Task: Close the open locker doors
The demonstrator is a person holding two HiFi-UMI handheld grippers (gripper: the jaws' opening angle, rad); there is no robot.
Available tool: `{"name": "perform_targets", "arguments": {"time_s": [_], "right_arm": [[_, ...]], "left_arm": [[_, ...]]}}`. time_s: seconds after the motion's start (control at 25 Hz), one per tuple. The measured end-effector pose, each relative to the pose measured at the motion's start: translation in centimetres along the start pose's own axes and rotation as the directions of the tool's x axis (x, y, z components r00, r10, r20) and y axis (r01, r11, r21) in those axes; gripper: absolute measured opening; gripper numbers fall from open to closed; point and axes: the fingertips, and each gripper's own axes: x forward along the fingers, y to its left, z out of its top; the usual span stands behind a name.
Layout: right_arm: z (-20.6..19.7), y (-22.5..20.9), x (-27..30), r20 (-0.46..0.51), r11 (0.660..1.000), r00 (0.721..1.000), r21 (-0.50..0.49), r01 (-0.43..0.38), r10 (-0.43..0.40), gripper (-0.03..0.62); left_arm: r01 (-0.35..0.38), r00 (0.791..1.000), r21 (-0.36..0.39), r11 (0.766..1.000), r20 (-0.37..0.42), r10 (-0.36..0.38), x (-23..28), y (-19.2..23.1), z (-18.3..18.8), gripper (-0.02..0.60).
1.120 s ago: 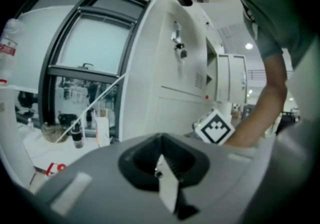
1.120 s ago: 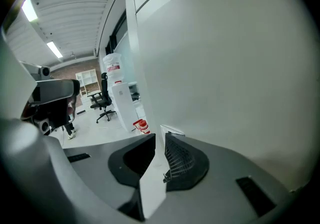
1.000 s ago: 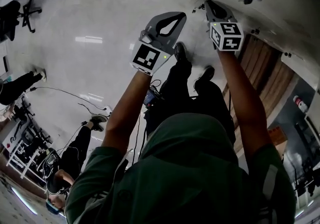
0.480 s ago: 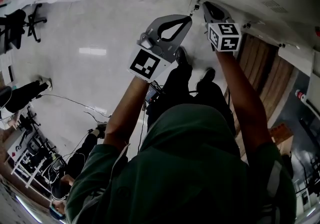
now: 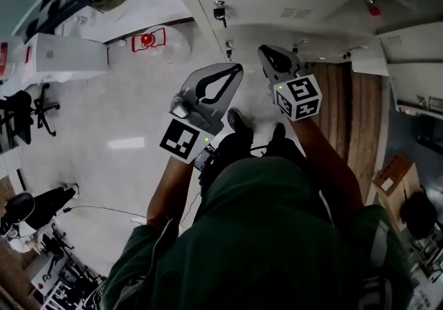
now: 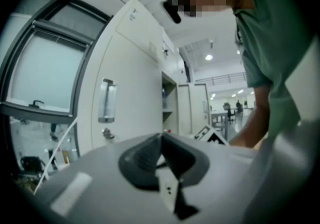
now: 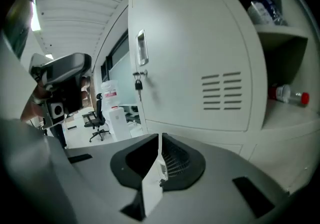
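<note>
White locker door [image 7: 200,53] open, slotted vents [image 7: 222,90], key [image 7: 138,86] hanging

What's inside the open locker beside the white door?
A clear bottle with a red cap lies on the lower shelf. Something blue and white sits on the upper shelf, too blurred to name. The white door hides the rest.

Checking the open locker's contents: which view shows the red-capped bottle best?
The right gripper view: the red-capped bottle lies on its side on the open locker's shelf, unobstructed. The left gripper view shows open shelves far off, no bottle discernible. The head view misses it.
</note>
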Motion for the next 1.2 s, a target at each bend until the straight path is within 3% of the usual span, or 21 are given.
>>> {"name": "perform_targets", "arguments": {"time_s": [0.28, 0.52, 0.76, 1.2], "right_arm": [[6.8, -2.8, -10.1, 0.131, 0.993, 0.986, -0.037, 0.112, -0.106, 0.021], [9.8, -5.7, -18.6, 0.163, 0.987, 0.976, -0.059, 0.152, -0.141, 0.021], [11.2, -10.5, -27.1, 0.196, 0.975, 0.961, -0.068, 0.213, -0.196, 0.022], [10.4, -19.3, -41.8, 0.247, 0.932, 0.908, -0.048, 0.359, -0.337, 0.023]], "left_arm": [[0.122, 0.988, -0.07, 0.99, 0.104, -0.114, 2.4, -2.7, 5.2, 0.002], [0.251, 0.959, -0.152, 0.956, 0.173, -0.224, 6.3, -7.2, 8.3, 0.002], [0.318, 0.944, -0.172, 0.932, 0.148, -0.295, 10.9, -12.6, 9.6, 0.002], [0.389, 0.92, -0.118, 0.914, 0.11, -0.377, 19.5, -22.1, 9.9, 0.002]]}}
